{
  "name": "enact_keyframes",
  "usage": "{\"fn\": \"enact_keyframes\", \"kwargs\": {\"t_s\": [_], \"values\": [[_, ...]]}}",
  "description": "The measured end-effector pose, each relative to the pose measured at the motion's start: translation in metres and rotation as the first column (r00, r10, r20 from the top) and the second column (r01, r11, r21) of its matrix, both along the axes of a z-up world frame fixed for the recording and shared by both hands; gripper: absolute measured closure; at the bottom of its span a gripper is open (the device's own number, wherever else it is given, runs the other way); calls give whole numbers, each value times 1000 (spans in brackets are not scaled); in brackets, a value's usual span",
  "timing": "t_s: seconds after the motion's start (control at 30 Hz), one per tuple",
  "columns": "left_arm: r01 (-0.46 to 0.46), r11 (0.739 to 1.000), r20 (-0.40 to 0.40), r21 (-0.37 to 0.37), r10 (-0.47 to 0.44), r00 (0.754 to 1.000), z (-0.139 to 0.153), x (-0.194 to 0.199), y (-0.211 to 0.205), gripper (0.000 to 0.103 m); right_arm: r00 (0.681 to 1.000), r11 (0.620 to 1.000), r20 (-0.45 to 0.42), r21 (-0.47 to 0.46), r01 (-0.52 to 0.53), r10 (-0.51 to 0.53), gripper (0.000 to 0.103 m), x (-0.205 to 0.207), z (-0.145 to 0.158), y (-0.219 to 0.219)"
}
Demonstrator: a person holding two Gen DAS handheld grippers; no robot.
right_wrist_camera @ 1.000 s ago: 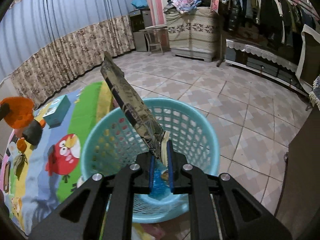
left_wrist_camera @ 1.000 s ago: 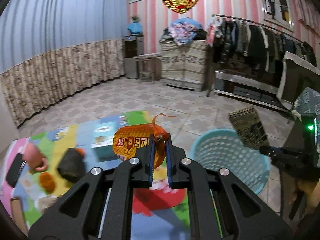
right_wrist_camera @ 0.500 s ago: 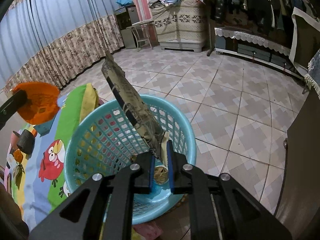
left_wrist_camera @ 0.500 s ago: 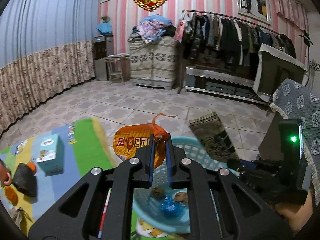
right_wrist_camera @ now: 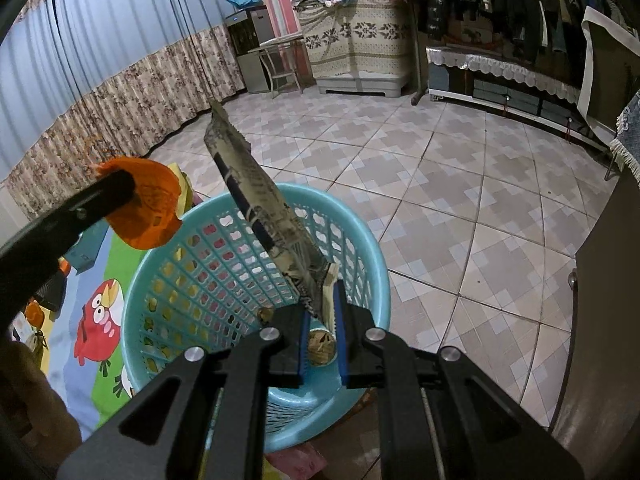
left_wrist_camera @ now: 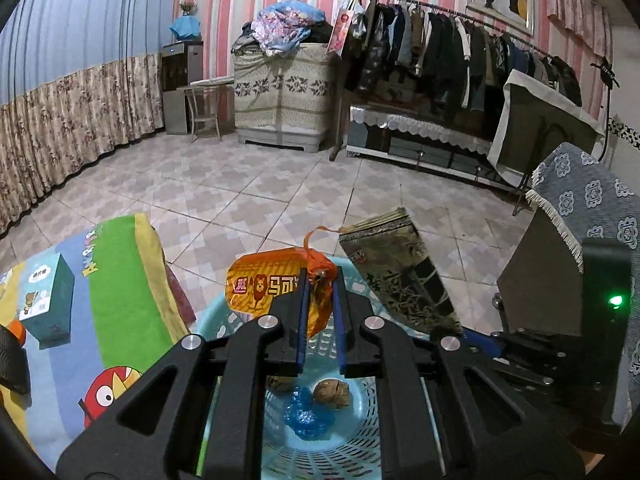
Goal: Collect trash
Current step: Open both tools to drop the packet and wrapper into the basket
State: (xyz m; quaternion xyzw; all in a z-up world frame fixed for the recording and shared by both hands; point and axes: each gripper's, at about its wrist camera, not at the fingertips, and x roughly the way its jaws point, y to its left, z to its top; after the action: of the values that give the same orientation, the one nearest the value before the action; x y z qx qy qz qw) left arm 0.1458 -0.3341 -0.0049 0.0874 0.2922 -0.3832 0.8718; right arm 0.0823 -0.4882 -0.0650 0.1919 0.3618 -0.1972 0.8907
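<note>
My left gripper (left_wrist_camera: 319, 280) is shut on an orange snack wrapper (left_wrist_camera: 264, 285) and holds it above the near rim of a light blue plastic basket (left_wrist_camera: 362, 412). My right gripper (right_wrist_camera: 322, 300) is shut on a dark patterned flat packet (right_wrist_camera: 260, 196) that sticks up over the same basket (right_wrist_camera: 360, 256). The packet also shows in the left wrist view (left_wrist_camera: 400, 272), and the orange wrapper in the right wrist view (right_wrist_camera: 144, 208). A walnut (left_wrist_camera: 331, 395) and a crumpled blue wrapper (left_wrist_camera: 306, 418) lie in the basket's bottom.
A colourful play mat (left_wrist_camera: 120, 280) lies left of the basket with a teal box (left_wrist_camera: 46, 296) and small items on it. Tiled floor (right_wrist_camera: 460, 184) stretches beyond. A dark cabinet (right_wrist_camera: 600, 300) stands at the right. A clothes rack and furniture line the far wall.
My left gripper has carried the orange wrapper from over the mat to above the basket. My right gripper has kept the packet over the basket, shifting slightly.
</note>
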Motion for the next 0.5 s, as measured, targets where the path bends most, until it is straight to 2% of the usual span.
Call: {"fn": "enact_keyframes", "kwargs": {"t_s": [0.13,0.2,0.23,0.27,0.4,0.5], "values": [[-11,1000,-9,10,11,1000,-3,4,2,92,1000,1000,-6,5,5,-5,92,1,-3,0],[-21,1000,-10,13,21,1000,-4,6,5,81,1000,1000,-8,6,5,-5,92,2,-3,1],[-29,1000,-8,12,29,1000,-4,8,7,71,1000,1000,-7,5,6,-6,92,1,-3,0],[-34,999,-5,11,34,999,-3,8,8,68,1000,1000,-6,5,7,-7,92,1,-3,0],[-49,999,-2,16,49,999,-2,10,14,68,1000,1000,-8,2,2,-2,92,2,-4,2],[-79,996,26,28,78,997,0,11,21,57,1000,1000,-10,-1,0,0,92,3,-6,3]]}}
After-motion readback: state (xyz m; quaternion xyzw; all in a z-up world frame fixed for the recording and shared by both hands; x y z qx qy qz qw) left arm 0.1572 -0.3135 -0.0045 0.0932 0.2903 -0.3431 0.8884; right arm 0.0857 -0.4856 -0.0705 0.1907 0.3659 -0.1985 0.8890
